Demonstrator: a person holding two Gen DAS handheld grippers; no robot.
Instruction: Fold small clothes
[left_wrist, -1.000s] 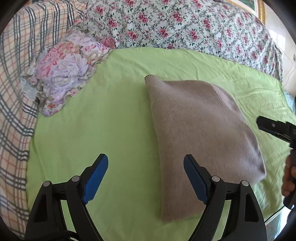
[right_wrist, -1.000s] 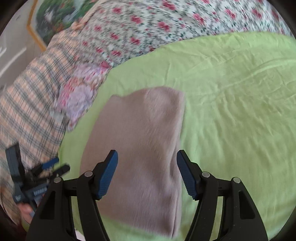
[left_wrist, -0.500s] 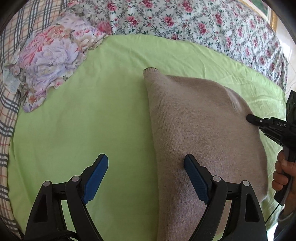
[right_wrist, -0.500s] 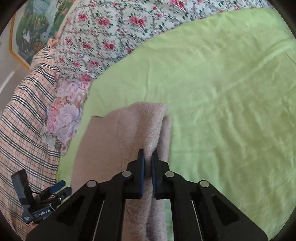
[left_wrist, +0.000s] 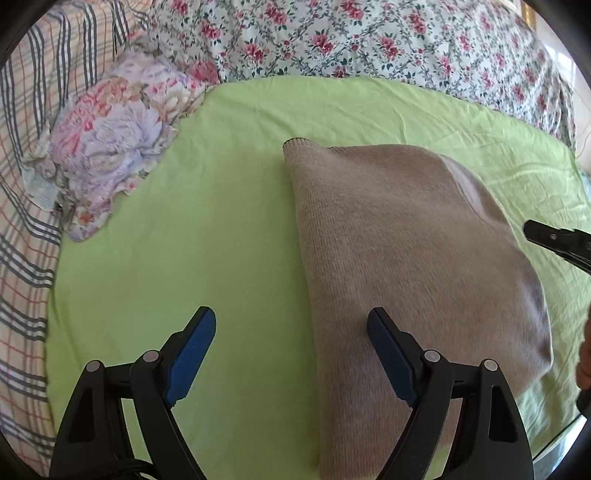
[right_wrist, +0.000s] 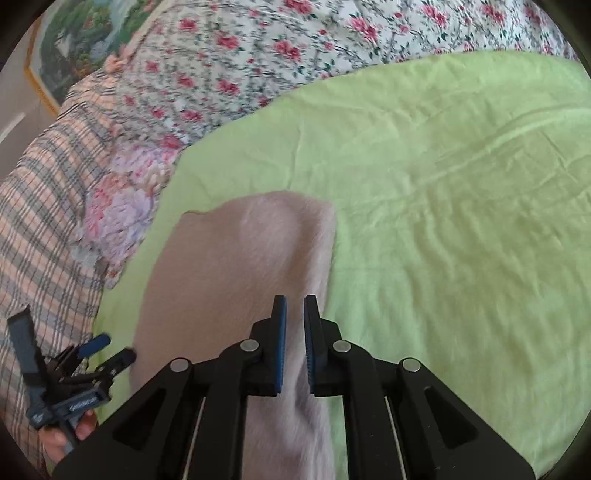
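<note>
A folded beige knit sweater (left_wrist: 406, 240) lies flat on the green sheet (left_wrist: 221, 221). My left gripper (left_wrist: 291, 317) hangs open and wide over the sweater's near left edge, one finger above the knit and the other above the sheet, touching nothing. In the right wrist view, my right gripper (right_wrist: 294, 306) hovers over the sweater's (right_wrist: 240, 266) right side. Its jaws are opening, a narrow gap shows, and no cloth is pinched between the pads. From the left wrist view, the right gripper (left_wrist: 535, 232) sits just off the sweater's right edge.
A crumpled floral garment (left_wrist: 110, 147) lies at the sheet's far left corner. A rose-print quilt (left_wrist: 369, 37) runs along the back and a plaid blanket (left_wrist: 22, 147) along the left. A framed picture (right_wrist: 66, 48) hangs on the wall. A hand (right_wrist: 66, 435) holds the left gripper (right_wrist: 114, 349).
The right gripper's jaws closed over the sweater's right edge half a second ago. They have since drawn back towards me and parted slightly. The left gripper shifted a little and stayed open.
</note>
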